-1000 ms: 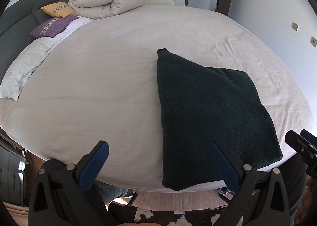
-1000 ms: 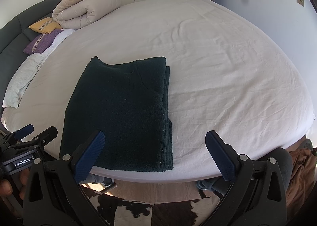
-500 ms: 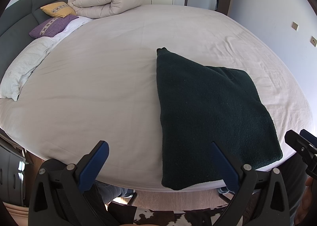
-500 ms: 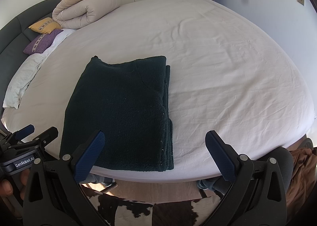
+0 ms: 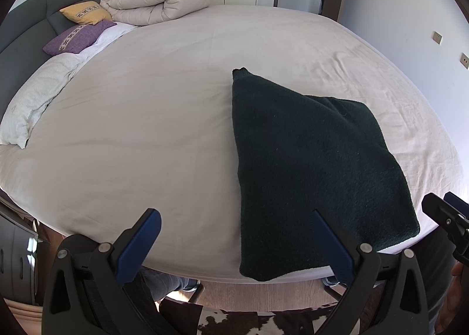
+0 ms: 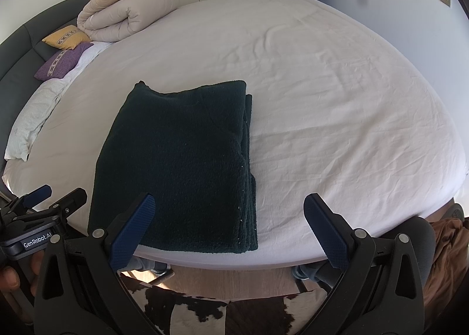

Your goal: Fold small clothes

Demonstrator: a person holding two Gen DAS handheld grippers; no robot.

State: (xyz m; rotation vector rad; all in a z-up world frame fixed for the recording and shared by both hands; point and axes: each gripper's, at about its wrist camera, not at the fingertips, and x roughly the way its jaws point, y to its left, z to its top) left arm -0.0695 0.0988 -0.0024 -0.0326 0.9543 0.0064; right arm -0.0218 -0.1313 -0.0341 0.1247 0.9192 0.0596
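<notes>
Dark green garment point(image 6: 181, 165) lies folded just ahead of both tongs, left point(image 5: 237, 242) and right point(image 6: 228, 226), spread wide, empty. Fold looks finished; next, probably set aside.

Left claw point(image 5: 234, 236) and right claw point(image 6: 230, 222), both spread wide, empty.

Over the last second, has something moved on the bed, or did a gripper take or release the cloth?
No visible change. The folded dark green garment lies flat at the near edge of the bed as before, and both the left gripper and right gripper stay open, back from it, holding nothing.
</notes>
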